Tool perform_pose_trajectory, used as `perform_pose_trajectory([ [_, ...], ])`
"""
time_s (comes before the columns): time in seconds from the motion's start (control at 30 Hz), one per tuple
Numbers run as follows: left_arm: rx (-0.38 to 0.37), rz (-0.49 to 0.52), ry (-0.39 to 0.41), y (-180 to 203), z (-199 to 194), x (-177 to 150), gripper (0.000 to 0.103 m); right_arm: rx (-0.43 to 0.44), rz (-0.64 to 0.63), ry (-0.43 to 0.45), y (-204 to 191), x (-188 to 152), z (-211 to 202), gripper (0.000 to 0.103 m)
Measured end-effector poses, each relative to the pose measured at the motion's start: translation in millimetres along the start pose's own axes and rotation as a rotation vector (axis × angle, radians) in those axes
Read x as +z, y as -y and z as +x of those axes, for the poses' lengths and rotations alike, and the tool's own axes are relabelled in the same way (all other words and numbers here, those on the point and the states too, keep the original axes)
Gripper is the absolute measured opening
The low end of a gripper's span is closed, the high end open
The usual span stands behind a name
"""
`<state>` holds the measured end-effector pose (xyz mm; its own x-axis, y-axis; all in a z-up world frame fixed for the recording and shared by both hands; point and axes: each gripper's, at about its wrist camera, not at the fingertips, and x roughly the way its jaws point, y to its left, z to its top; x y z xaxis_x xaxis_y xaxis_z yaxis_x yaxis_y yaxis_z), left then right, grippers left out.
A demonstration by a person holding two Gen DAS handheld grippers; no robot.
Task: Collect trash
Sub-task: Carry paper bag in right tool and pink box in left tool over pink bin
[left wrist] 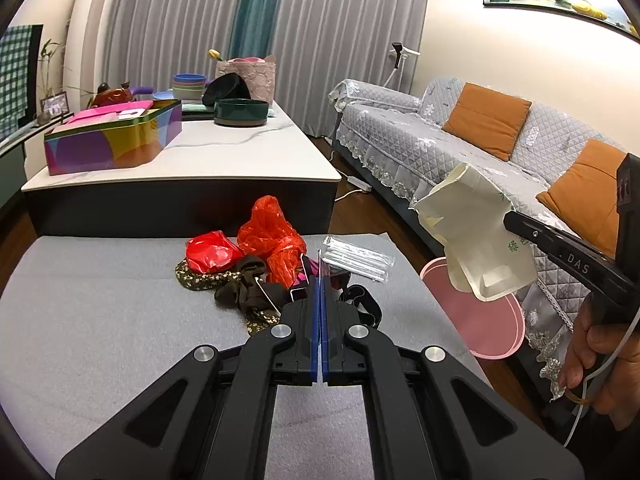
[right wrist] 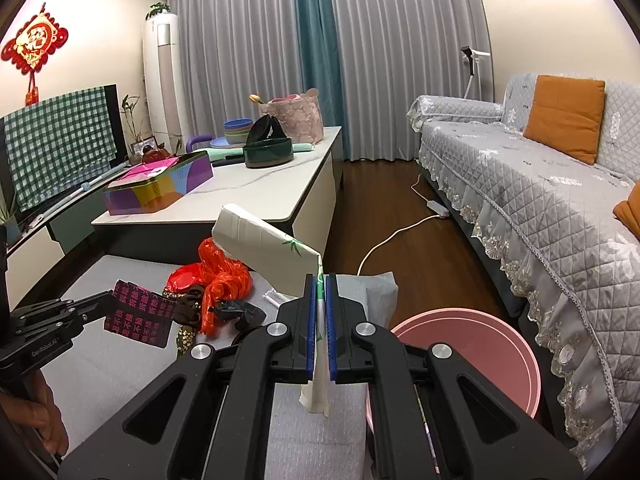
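My right gripper (right wrist: pixel 320 280) is shut on a crushed cream paper carton (right wrist: pixel 264 246) and holds it in the air over the edge of the grey mat, above a pink bin (right wrist: pixel 480 354). The carton (left wrist: pixel 476 236) and bin (left wrist: pixel 492 332) also show in the left wrist view. My left gripper (left wrist: pixel 320 280) is shut on a thin black card with pink print (right wrist: pixel 140 308), held above the mat. On the mat lies a pile: red plastic bags (left wrist: pixel 268 236), dark floral cloth (left wrist: pixel 240 288) and a clear packet of straws (left wrist: pixel 356 258).
A white-topped table (left wrist: pixel 224 156) stands behind the mat with a colourful tin box (left wrist: pixel 112 140), a dark green bowl (left wrist: pixel 240 112) and stacked dishes. A grey sofa (right wrist: pixel 540 200) with orange cushions runs along the right. A power strip and cable (right wrist: pixel 400 232) lie on the wooden floor.
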<state>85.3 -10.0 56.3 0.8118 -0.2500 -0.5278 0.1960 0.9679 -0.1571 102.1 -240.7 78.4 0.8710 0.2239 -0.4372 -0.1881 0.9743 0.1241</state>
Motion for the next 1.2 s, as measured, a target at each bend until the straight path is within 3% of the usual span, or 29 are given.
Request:
perform_pose_trajectory([
  [0.57, 0.011, -0.004, 0.011, 1.1, 3.1, 3.5, 0.0, -0.01, 0.002, 0.026, 4.9, 6.9, -5.4, 0.005],
  [1.2, -0.024, 0.025, 0.018, 29.6, 12.2, 9.9, 0.0, -0.064, 0.02, 0.071, 35.1, 11.6, -29.7, 0.005],
])
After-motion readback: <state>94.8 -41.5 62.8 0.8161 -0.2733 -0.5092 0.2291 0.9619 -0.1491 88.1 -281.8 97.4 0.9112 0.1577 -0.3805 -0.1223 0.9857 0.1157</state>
